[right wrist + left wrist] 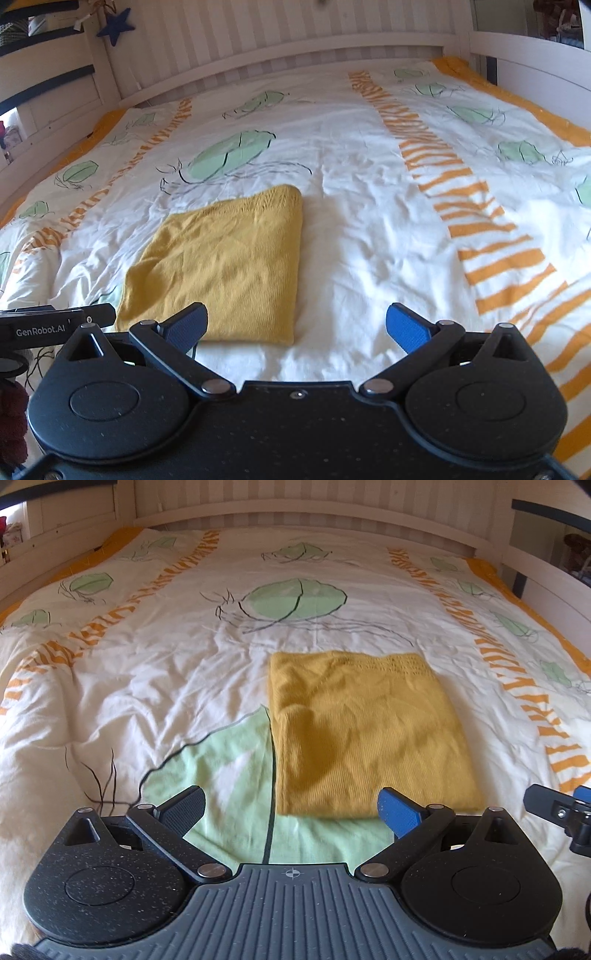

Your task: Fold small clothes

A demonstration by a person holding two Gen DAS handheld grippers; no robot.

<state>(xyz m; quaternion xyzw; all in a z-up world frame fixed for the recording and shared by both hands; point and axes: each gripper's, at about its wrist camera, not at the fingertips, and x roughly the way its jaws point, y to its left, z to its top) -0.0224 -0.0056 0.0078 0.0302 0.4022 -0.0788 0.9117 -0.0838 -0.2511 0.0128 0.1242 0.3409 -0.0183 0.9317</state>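
My left gripper [291, 810] and right gripper [295, 326] hover with fingers spread, empty, the folded yellow garment [365, 734] flat on the duvet [147, 672] just ahead.

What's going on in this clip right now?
A person is folding small clothes on a bed with two hand-held grippers. A mustard-yellow knit garment lies on the patterned duvet, already folded into a neat rectangle. The left hand-held gripper and right hand-held gripper both sit just short of its near edge, jaws open and holding nothing. Whether another fold is planned can't be told.
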